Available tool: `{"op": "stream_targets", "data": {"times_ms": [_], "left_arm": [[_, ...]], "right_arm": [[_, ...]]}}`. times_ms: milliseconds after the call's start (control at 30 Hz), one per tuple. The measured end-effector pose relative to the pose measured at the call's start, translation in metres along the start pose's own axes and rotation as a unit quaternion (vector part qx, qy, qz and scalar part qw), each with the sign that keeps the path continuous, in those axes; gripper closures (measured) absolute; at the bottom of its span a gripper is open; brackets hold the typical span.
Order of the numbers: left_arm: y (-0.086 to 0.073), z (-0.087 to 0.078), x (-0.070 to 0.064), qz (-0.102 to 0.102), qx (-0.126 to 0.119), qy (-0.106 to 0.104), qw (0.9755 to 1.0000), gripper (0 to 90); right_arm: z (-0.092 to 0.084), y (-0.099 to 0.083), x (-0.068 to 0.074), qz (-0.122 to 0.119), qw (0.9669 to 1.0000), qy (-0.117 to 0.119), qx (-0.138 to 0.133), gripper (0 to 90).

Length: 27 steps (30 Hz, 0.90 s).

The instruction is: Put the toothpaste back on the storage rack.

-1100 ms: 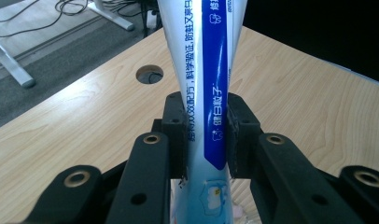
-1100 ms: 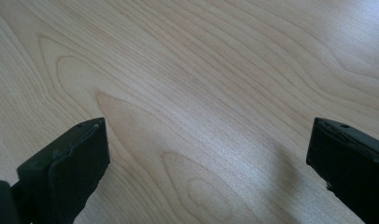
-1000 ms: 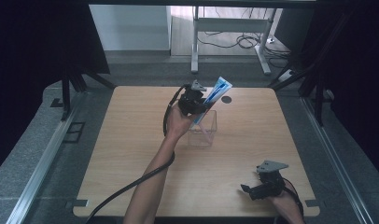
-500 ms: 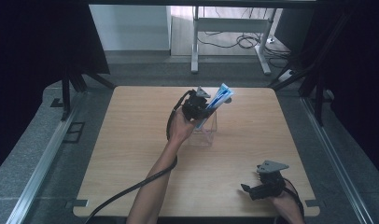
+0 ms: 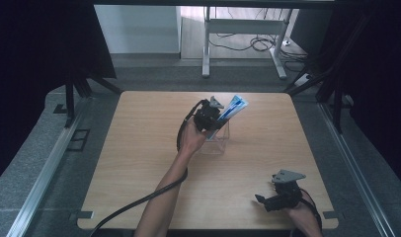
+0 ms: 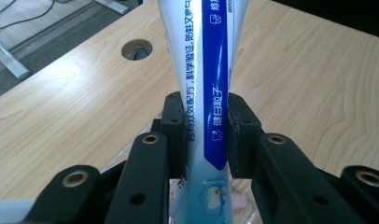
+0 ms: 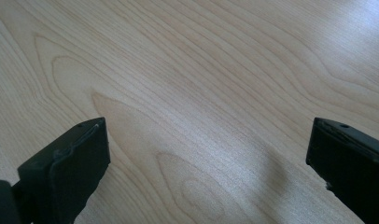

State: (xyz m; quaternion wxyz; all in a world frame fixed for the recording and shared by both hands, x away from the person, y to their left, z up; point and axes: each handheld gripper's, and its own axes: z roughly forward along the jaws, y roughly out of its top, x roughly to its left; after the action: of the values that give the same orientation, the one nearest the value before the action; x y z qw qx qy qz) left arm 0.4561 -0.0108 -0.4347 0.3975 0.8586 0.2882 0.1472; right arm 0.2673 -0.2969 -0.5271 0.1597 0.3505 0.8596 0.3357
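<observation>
In the high view, the left gripper (image 5: 214, 114) held a blue-and-white tube (image 5: 231, 108) over the clear box (image 5: 218, 140), which stood near the middle of the table (image 5: 139, 148). Compared with a second before, that gripper had sunk closer to the box, and the tube's lower end now dipped toward the box's open top; its upper end slanted up and away to the right of the box. The box itself had not shifted. The right gripper (image 5: 267, 200) lay well apart from the box, toward the table's near right corner, where it had been a second before, with its jaws spread and nothing between them. Bare wood lay on every side of the box, and the widest stretch was to its left. The left gripper's cable (image 5: 129, 205) trailed from the box side back over the near edge.

In the left gripper view, both pads (image 6: 174, 135) pinched the tube (image 6: 208, 93) across its flat body, with the printed blue band facing the camera. Below the jaws, a rim of the box (image 6: 253, 210) showed faintly. Beyond the tube, a round hole (image 6: 136, 49) in the table sat near the far edge.

In the right gripper view, the jaws stood wide apart over bare wood (image 7: 201, 93), and a soft shadow lay between them.
</observation>
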Motion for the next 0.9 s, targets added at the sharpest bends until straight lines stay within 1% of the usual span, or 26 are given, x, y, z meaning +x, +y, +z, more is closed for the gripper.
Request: {"op": "stream_targets", "data": {"times_ms": [33,133,267,333,467,533,667,800,900], "left_arm": [[-0.001,0.000,0.000,-0.003,-0.001,0.000,1.0000,72.3],[-0.003,-0.001,0.001,-0.004,0.001,-0.002,1.0000,72.2],[-0.004,-0.001,0.000,0.000,0.008,0.000,1.0000,72.0],[-0.004,-0.002,0.001,-0.004,0.010,-0.002,0.9999,71.9],[-0.005,-0.002,0.001,-0.006,0.013,-0.006,0.9999,71.8],[-0.006,-0.002,0.001,-0.007,0.019,-0.007,0.9998,71.6],[-0.010,-0.002,0.000,-0.002,0.033,-0.005,0.9994,71.5],[-0.013,-0.002,0.001,-0.005,0.032,-0.010,0.9994,71.5],[-0.013,-0.003,-0.001,-0.003,0.033,-0.010,0.9994,71.4]], "right_arm": [[0.000,0.000,0.000,0.000,1.0000,0.000,0.000,0.0],[0.000,0.000,0.000,0.000,1.0000,0.000,0.001,0.0],[0.000,0.000,0.000,0.000,1.0000,0.001,0.002,0.0],[0.001,0.000,0.001,0.000,1.0000,0.000,0.003,0.0],[0.001,0.000,0.001,0.000,1.0000,0.001,0.003,0.0],[0.001,0.000,0.000,-0.001,1.0000,0.001,0.004,0.0],[0.001,0.000,0.001,-0.001,1.0000,0.003,0.005,0.0],[0.002,0.000,0.001,-0.001,1.0000,0.003,0.006,0.0],[0.002,0.000,0.001,-0.001,1.0000,0.003,0.006,0.0]]}}
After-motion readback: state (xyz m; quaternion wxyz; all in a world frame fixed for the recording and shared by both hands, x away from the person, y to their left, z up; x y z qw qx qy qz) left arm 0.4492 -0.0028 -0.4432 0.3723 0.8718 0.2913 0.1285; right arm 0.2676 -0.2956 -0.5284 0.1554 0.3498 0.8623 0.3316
